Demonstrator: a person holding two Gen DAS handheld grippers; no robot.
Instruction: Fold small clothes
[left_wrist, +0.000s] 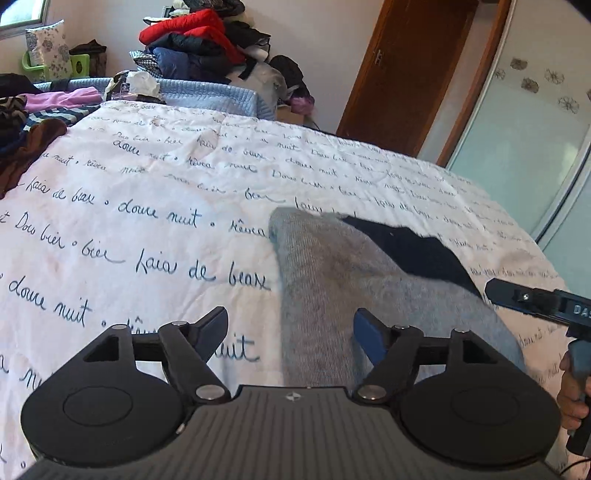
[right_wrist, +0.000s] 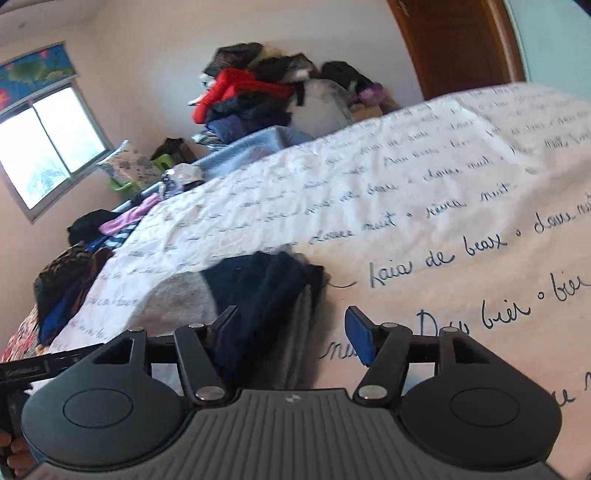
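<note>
The wide bed under its white quilt printed with dark handwriting (left_wrist: 155, 206) carries a heap of unfolded dark, striped and pink clothes (left_wrist: 26, 122) at its far side, so most of the task looks undone. Nearer lies a grey knitted sock with a navy heel (left_wrist: 332, 280), flat and seemingly unfolded. The left gripper (left_wrist: 290, 328) and right gripper (right_wrist: 291, 328) hover over it, jaws apart, gripping nothing.
</note>
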